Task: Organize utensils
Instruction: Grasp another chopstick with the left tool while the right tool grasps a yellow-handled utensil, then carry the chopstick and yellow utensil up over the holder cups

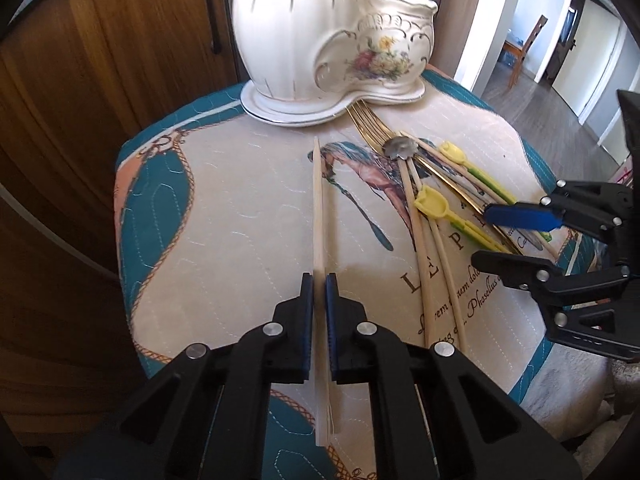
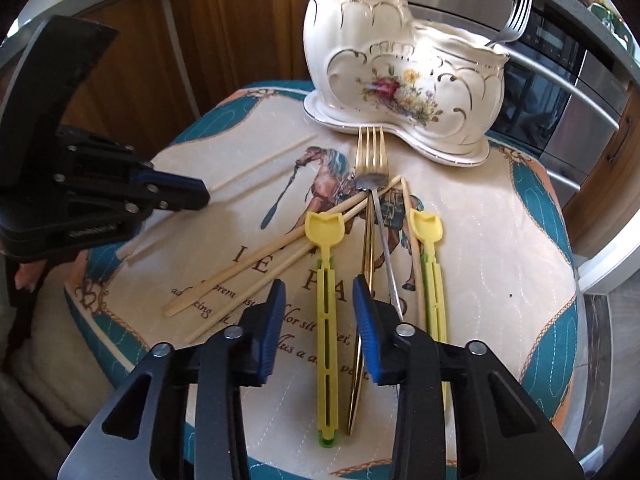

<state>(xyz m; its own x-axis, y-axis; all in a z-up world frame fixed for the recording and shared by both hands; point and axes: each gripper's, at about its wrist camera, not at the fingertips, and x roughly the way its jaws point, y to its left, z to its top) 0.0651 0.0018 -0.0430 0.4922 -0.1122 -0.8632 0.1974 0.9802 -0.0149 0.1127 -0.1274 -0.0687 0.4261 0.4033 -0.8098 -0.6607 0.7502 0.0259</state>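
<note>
Right wrist view is showing one two-compartment ceramic holder (image 2: 400, 76) standing on the quilted mat (image 2: 500, 240), holding one silver fork (image 2: 514, 16). Lying before it: one gold fork (image 2: 370, 200), two yellow plastic spoons (image 2: 326, 280), several chopsticks (image 2: 248, 276). Right gripper (image 2: 318, 320) is hovering wide open, gripping nothing; left gripper (image 1: 319, 292) is clamping one chopstick pair (image 1: 320, 208).

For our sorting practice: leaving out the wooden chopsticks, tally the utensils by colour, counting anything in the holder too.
Yellow: 2, the yellow scoops
Gold: 1, the gold fork
Silver: 2, the silver spoon and the silver fork in the holder
Total: 5
</note>
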